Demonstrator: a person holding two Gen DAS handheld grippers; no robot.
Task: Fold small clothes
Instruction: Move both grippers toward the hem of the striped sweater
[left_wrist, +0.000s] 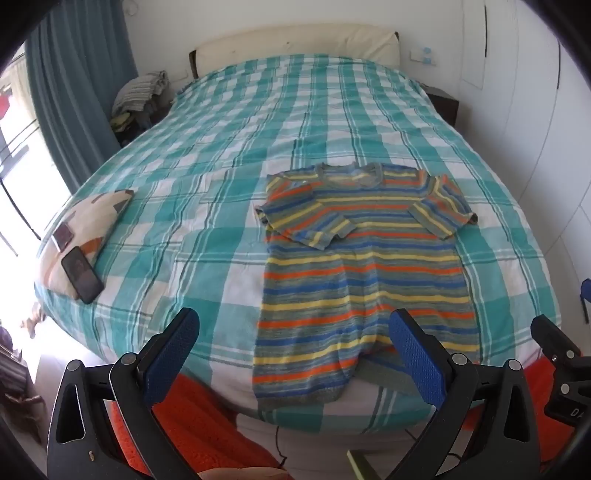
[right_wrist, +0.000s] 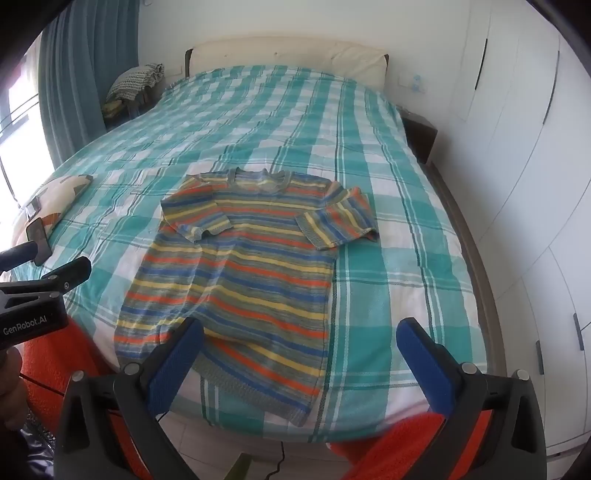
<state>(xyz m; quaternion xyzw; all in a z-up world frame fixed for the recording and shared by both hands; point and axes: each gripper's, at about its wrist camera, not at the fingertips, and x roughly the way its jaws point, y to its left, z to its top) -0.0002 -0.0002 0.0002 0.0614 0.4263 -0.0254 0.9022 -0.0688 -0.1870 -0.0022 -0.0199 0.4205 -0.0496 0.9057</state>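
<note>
- While the bed (left_wrist: 229, 122) takes most of both views, its checked teal and white cover is the work surface, and the task on it seems only at the beginning.
- On the near part of the bed lies the striped sweater (left_wrist: 364, 266), spread flat with the neck away from the person and the hem hanging a little over the near edge.
- Both sleeves are already turned in over the chest, so I judge that the first step is done; the body is not yet folded, and this is what is left.
- At the left edge of the bed rests a patterned cushion (left_wrist: 92, 221), and a dark phone (left_wrist: 82, 275) lies on it.
- No box, basket or drawer for folded clothes is visible, so there is no container to report.
- Low in the left wrist view, the left gripper (left_wrist: 293, 341) has its jaws spread wide and grasps nothing.
- Likewise the right gripper (right_wrist: 299, 349) is released above the hem, apart from the cloth.
</note>
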